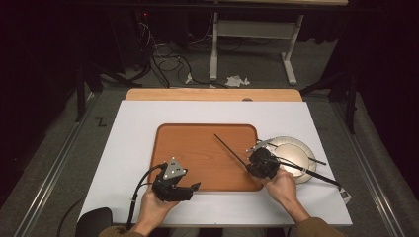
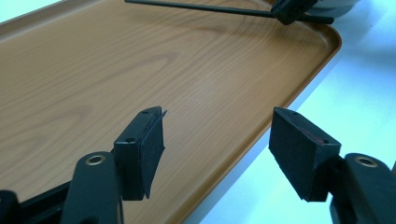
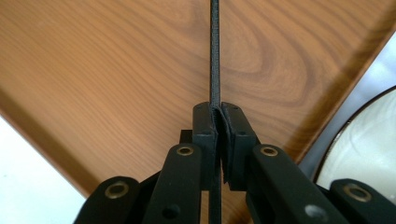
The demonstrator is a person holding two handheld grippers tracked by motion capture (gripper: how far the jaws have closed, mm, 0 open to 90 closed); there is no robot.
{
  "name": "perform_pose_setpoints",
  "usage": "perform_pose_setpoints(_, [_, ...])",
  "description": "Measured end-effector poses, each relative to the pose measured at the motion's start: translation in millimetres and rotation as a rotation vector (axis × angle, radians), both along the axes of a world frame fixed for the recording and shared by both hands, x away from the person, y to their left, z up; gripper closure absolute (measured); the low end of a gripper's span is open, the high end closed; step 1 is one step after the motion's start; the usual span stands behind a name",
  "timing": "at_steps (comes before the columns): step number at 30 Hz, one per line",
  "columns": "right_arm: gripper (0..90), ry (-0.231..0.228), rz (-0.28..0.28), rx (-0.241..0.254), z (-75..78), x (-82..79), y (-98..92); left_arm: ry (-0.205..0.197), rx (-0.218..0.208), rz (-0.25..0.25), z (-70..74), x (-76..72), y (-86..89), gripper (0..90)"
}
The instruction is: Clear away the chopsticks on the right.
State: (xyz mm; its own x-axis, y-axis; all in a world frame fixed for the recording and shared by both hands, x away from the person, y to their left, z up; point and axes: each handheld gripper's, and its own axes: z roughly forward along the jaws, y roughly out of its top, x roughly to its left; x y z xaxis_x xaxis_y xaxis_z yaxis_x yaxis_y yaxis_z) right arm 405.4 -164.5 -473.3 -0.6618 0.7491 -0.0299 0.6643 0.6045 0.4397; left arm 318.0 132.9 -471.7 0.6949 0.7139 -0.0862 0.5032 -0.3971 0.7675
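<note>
**Right gripper pinching a thin black chopstick over the tray**

- The right gripper (image 1: 261, 163) is clamping one slim black chopstick-like rod (image 1: 230, 149). In the right gripper view the jaws are pressed together on the rod (image 3: 215, 56), which is running straight out between the pads over the wood grain.
- The rod is sitting in the air above the right part of the brown wood-grain rectangular tray (image 1: 197, 148), its tip pointing toward the tray's middle. I can't tell whether the tip is touching the surface.
- The grip point is looking well back from the tip, so a long length is sticking out forward.
- The left gripper (image 1: 173, 186) is idling at the tray's near edge, jaws spread wide, nothing between them. Its own view is looking across the tray (image 2: 140, 70), with the rod (image 2: 201, 8) far off.
- The round pale plate with a dark rim (image 1: 300, 148) is lying just right of the tray, on the white table sheet (image 1: 133, 123). A second thin black rod (image 1: 316, 175) is resting across it, and there's a thinner metallic utensil I can't identify.

Handling, my judgement:
- Light, stiff and narrow, so probably prone to rolling or pivoting in flat pads.
- Likely slick finish, so a firm centred pinch is wanted.
- Gripping nearer mid-length should be cutting the swing.
- For the second rod, go for the end overhanging the plate rim.
</note>
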Motion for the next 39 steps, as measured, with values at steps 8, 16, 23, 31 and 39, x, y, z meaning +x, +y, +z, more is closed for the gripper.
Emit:
perform_pose_setpoints(8, [86.0,0.017,-0.007,-0.026,-9.4,3.2,2.8,0.001,0.000,-0.001,-0.2,0.0,-0.3,35.3])
perform_pose_setpoints(16, [82.9,0.009,-0.034,-0.017,-10.1,4.3,1.8,-0.001,0.002,-0.003,-0.3,-0.5,-0.8,35.3])
perform_pose_setpoints(23, [83.1,0.003,-0.055,-0.041,-9.3,5.2,-0.4,-0.002,0.000,0.000,-0.1,-0.3,-0.4,35.3])
perform_pose_setpoints(31, [81.7,-0.010,-0.070,-0.047,-9.6,6.4,-3.5,-0.002,0.000,-0.001,0.0,-0.3,-0.4,35.3])
perform_pose_setpoints(39, [74.5,-0.020,-0.041,0.016,6.9,-1.0,-9.2,-0.002,0.005,0.001,-0.4,0.0,-0.3,35.2])
